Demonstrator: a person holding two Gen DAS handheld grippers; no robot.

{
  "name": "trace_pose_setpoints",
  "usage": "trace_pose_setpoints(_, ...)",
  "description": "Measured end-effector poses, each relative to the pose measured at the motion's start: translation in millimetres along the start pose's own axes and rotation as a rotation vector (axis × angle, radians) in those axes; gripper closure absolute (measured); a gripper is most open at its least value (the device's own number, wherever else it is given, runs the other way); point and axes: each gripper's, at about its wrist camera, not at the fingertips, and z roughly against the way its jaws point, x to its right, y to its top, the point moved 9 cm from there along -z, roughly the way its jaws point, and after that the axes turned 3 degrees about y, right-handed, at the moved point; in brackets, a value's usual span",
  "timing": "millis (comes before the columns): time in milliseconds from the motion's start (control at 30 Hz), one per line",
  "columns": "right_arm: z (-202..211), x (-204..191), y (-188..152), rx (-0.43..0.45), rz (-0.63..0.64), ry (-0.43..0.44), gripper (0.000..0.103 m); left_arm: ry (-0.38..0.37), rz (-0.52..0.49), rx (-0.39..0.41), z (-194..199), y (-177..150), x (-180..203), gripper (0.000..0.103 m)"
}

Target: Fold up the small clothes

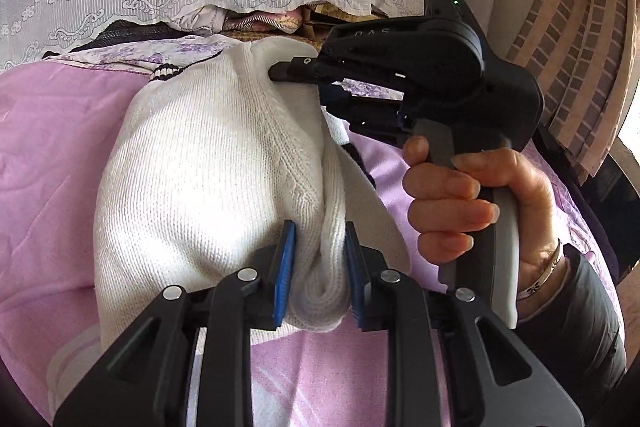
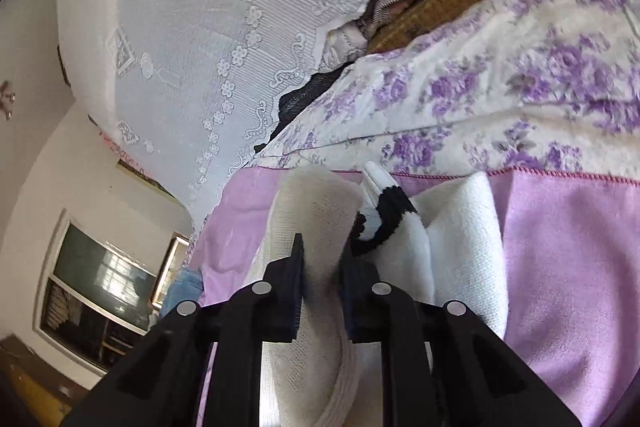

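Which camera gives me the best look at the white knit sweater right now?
Left wrist: the white knit sweater fills mid-frame, bunched between the left tongs, with the right tongs at its far edge. Right wrist shows only a close fold.

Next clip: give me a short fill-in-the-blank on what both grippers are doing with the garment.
1. Both grippers are shut on a white knit ____.
2. The left gripper pinches a bunched fold between ____ pads.
3. The garment lies on a ____ bedspread.
4. The right gripper is held by a bare ____.

Answers: sweater; blue; pink; hand
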Motion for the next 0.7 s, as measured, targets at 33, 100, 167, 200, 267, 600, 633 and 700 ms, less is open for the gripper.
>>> trace_pose_setpoints(33, 3.1, -7.8, 1.5, 0.012, 0.024, 0.004, 0.088, -0.002, 0.001, 0.008, 3.0, 1.2, 0.5, 0.081)
trace_pose_setpoints(100, 13.5, -25.0, 7.6, 0.045, 0.070, 0.025, 0.088, -0.025, 0.004, 0.037, 11.8, 7.2, 5.5, 0.081)
trace_pose_setpoints(167, 26.7, -33.7, 15.4, 0.084, 0.114, 0.016, 0.088, -0.055, -0.001, 0.057, 17.5, 14.3, 14.6, 0.081)
trace_pose_setpoints(200, 30.1, -28.6, 18.2, 0.090, 0.116, -0.006, 0.088, -0.067, 0.002, 0.054, 16.6, 15.8, 18.4, 0.081)
trace_pose_setpoints(267, 28.1, 0.1, 19.3, 0.075, 0.068, -0.065, 0.088, -0.076, 0.018, 0.013, 3.5, 11.8, 21.0, 0.081)
trace_pose_setpoints(600, 23.7, 62.7, 1.8, 0.033, -0.112, -0.159, 0.085, -0.161, 0.021, -0.028, 17.2, -2.1, 14.4, 0.074)
trace_pose_setpoints(633, 32.3, 62.4, 5.2, 0.068, -0.121, -0.174, 0.083, -0.151, 0.028, -0.010, 24.3, 1.1, 7.5, 0.074)
trace_pose_setpoints(700, 52.0, 53.6, 14.0, 0.140, -0.088, -0.202, 0.083, -0.118, 0.052, 0.032, 36.7, 11.1, -11.8, 0.071)
